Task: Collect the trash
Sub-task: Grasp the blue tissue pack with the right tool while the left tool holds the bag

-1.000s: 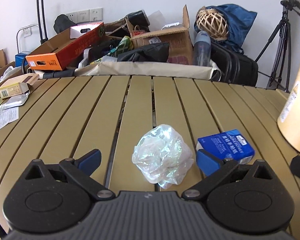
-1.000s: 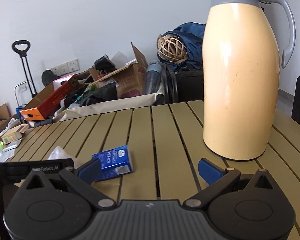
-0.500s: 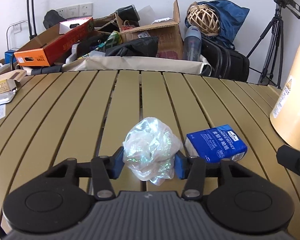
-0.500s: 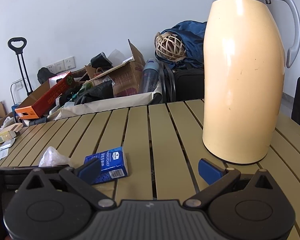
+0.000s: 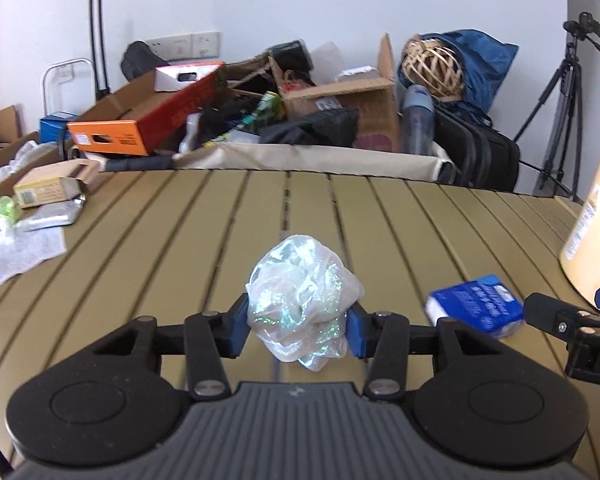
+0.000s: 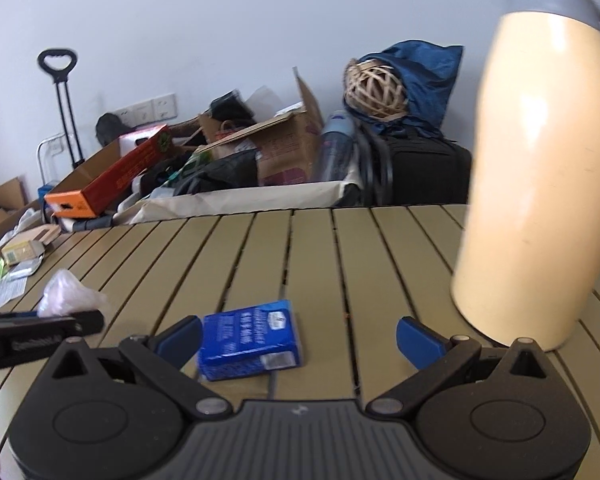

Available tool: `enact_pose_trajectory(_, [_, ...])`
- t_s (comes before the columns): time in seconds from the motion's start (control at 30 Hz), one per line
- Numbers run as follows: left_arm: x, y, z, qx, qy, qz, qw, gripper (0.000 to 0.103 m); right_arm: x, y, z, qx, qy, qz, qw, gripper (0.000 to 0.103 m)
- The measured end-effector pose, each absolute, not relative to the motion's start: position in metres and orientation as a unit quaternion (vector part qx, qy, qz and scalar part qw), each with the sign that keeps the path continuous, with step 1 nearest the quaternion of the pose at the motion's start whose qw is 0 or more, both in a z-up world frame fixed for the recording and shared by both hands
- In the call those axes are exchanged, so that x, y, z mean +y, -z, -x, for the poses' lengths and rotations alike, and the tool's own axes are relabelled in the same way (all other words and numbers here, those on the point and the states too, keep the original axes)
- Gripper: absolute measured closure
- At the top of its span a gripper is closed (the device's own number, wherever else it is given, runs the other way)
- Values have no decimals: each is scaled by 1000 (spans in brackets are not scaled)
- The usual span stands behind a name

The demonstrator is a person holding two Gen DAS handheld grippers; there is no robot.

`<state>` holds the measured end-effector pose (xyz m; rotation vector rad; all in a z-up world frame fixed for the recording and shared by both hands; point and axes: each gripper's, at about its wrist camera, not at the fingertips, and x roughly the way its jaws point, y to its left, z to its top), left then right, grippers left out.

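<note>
A: Where's the trash?

B: The crumpled plastic bag [image 5: 304, 300] sits in your left gripper [image 5: 298, 322], pinched between the two blue pads [image 5: 239, 322]. The jaws have just been closing and are now clamped on it from both sides. The bag bulges above the pads and a bit hangs below them. I can't tell whether its underside touches the slatted table [image 5: 140, 248].

A: And the other hand?

B: Your right gripper [image 6: 298, 340] has its jaws wide apart, gripping nothing. A blue tissue pack [image 6: 250, 340] lies flat on the table just beside its left pad, between the two pads but closer to that side.

A: What's around it?

B: In the left view the tissue pack [image 5: 476, 308] lies to the right of the bag, with a gap between them. The cream thermos jug [image 6: 540, 184] stands upright to the right of the pack. At the table's far left edge you have a small cardboard box [image 5: 48, 190] and some paper. Behind the table a heap of boxes and bags is piled against the wall.
</note>
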<state>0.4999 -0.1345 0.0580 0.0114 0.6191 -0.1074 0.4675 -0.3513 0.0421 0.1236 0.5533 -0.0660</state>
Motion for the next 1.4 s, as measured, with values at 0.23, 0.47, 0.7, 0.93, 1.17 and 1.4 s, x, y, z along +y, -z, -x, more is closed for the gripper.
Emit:
enact_pose_trajectory(0.23, [-104, -65, -498, 300, 38, -1, 953, 55, -325, -34, -496, 301, 20, -16, 953, 0])
enact_pose_trajectory(0.47, [-85, -65, -497, 298, 38, 2, 954, 55, -312, -20, -519, 335, 16, 4, 942, 0])
enact_pose_trajectory(0.7, [-80, -64, -497, 297, 41, 4, 954, 55, -312, -7, -534, 353, 29, 7, 935, 1])
enact_pose_trajectory(0.93, [-81, -62, -494, 297, 44, 4, 954, 55, -310, -5, -537, 357, 25, 13, 934, 16])
enact_pose_trajectory(1.17, [-82, -62, -493, 298, 45, 4, 954, 55, -306, -7, -536, 359, 25, 21, 933, 30])
enact_pose_trajectory(1.4, [-82, -68, -481, 295, 47, 5, 954, 55, -309, -13, -522, 355, 24, 8, 935, 31])
